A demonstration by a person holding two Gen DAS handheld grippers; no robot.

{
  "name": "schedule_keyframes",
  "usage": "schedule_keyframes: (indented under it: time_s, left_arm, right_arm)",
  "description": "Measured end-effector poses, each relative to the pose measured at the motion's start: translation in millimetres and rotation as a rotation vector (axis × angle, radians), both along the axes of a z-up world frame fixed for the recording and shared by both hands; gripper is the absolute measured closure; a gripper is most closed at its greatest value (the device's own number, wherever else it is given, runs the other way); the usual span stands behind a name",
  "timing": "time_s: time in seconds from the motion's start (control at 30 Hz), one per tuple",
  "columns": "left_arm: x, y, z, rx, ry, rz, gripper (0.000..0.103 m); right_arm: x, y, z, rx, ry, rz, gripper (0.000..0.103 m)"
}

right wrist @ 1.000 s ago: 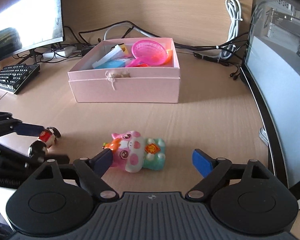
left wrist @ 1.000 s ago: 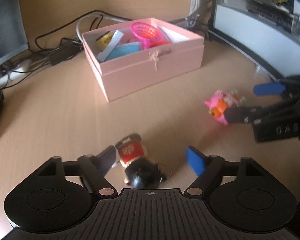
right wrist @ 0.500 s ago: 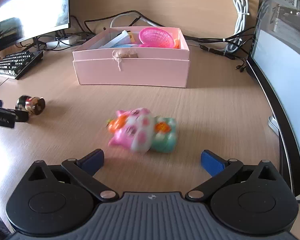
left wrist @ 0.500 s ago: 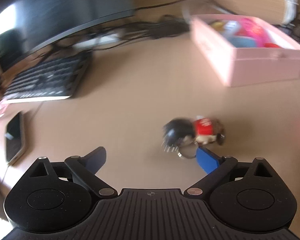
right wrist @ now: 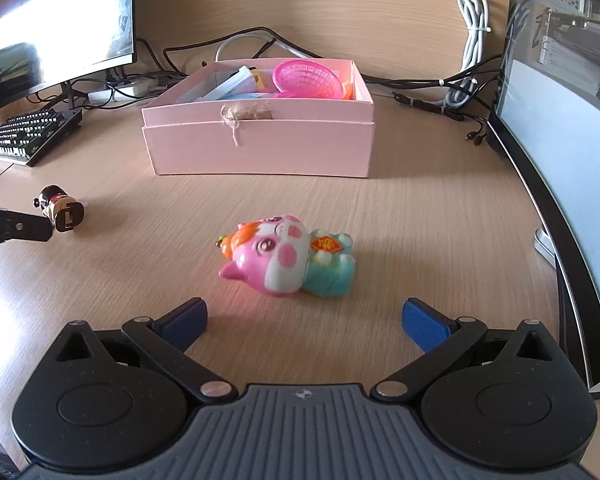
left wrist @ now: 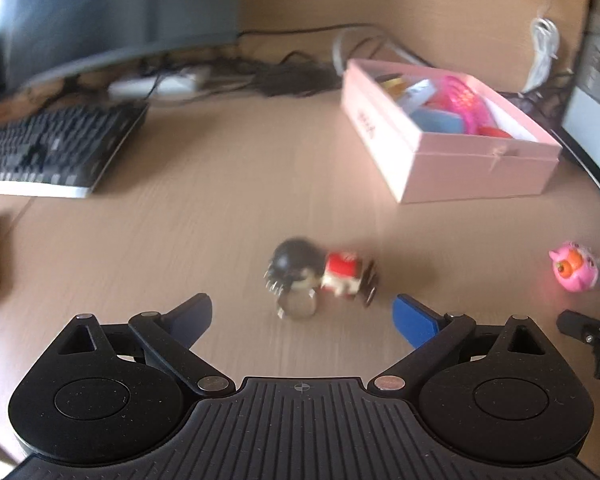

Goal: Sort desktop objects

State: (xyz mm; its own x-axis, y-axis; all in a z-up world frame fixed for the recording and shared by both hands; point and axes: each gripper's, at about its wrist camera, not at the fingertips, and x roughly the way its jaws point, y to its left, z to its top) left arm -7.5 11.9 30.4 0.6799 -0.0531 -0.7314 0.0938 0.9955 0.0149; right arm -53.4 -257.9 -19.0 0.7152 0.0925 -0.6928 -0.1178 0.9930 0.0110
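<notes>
Since a second ago the left gripper (left wrist: 303, 316) has swung round: the doll (left wrist: 320, 276) that sat head-first between its jaws now lies just ahead of them, crosswise, and the pink box (left wrist: 452, 168) has moved from centre to upper right of its view. The right gripper (right wrist: 304, 316) has pulled back a little from the pig (right wrist: 288, 260), whose snout end was touching the left fingertip and now lies clear, farther ahead. The table (right wrist: 420, 220) carries the box at the back, filled with a pink basket (right wrist: 306, 79) and other items. The pig lies on its side in front of the box, long axis left to right, head to the left, teal body to the right. The doll lies on the table well left of the pig, black head to the left, red body to the right in the left wrist view. Both sets of jaws stand wide apart, holding nothing.
</notes>
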Motion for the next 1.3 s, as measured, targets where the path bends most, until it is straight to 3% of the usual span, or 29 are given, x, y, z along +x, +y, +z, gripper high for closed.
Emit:
schedule_keyframes:
  time_s: [0.07, 0.2, 0.53, 0.7, 0.83, 1.0, 1.13, 1.3]
  left_arm:
    - [10, -8, -3, 0.055, -0.014, -0.016, 0.003]
    - [31, -15, -8, 0.075, 0.005, -0.027, 0.003]
    - [34, -23, -10, 0.026, 0.046, -0.062, 0.02]
    - [6, -39, -8, -0.068, 0.051, -0.25, 0.012]
    - [-22, -52, -8, -0.075, 0.039, -0.343, 0.008]
    - [-27, -52, -9, -0.096, 0.077, -0.27, 0.007]
    - [-17, -49, -14, 0.015, 0.077, -0.178, 0.006]
    - [-6, -29, -13, 0.072, 0.058, -0.07, 0.003]
  right_arm:
    - [0, 0, 0, -0.001, 0.0, 0.0, 0.0]
    - [-1, 1, -1, -0.001, -0.003, 0.001, 0.0]
    - [-1, 0, -1, -0.001, -0.005, 0.001, 0.0]
    - [-1, 1, -1, -0.001, -0.005, 0.001, 0.0]
    - [-1, 1, -2, -0.001, -0.005, 0.001, 0.0]
    - [-1, 1, -2, -0.001, -0.006, 0.002, 0.0]
    - [-2, 1, -2, -0.001, -0.006, 0.002, 0.0]
    - [-2, 1, -2, -0.001, -0.006, 0.002, 0.0]
